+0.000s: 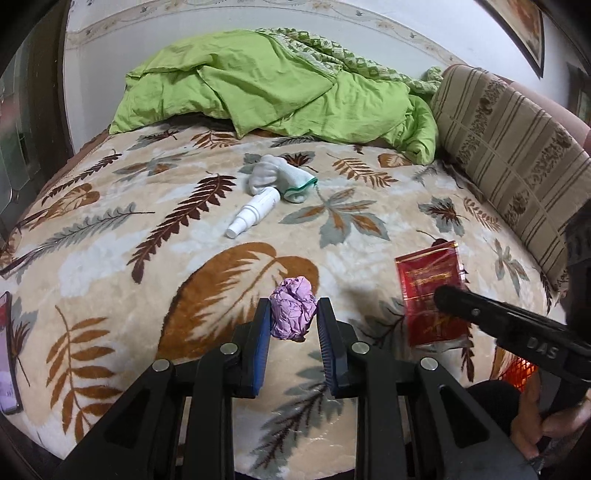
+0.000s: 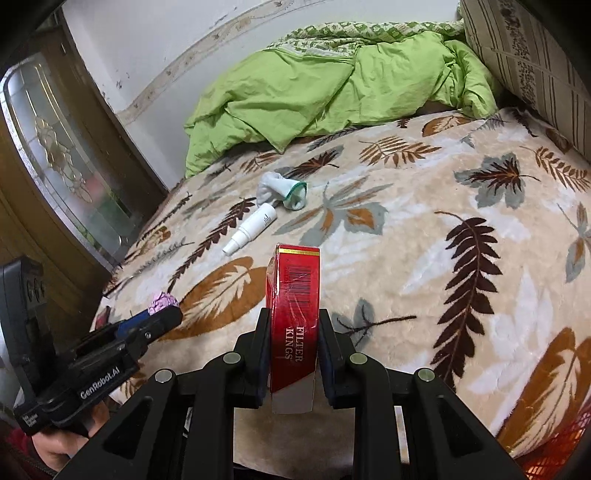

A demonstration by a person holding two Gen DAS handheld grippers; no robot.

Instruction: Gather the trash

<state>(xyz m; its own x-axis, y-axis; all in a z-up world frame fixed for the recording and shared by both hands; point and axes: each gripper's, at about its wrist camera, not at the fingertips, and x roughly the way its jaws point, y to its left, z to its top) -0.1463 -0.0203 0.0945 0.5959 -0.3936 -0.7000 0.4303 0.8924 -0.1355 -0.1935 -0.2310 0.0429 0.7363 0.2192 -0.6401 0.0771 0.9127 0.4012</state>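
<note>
Even, soft indoor light fills both of my wrist feeds, with no hard beam and no clear source in view. The leaf-print blanket (image 1: 110, 258) reads bright and sharp at centre. Faint, diffuse shadows sit under the white bottle (image 1: 255, 212) and the sock (image 1: 280, 177). Fisheye distortion bows the wall border (image 1: 258, 11) into an arc, and black vignetting eats every corner. The glass cabinet door (image 2: 62, 158) shows hazy, washed-out reflections. The near gripper frames at the bottom go dark and low in detail. Along my right feed's left edge, the hand (image 2: 55, 448) smears soft.
</note>
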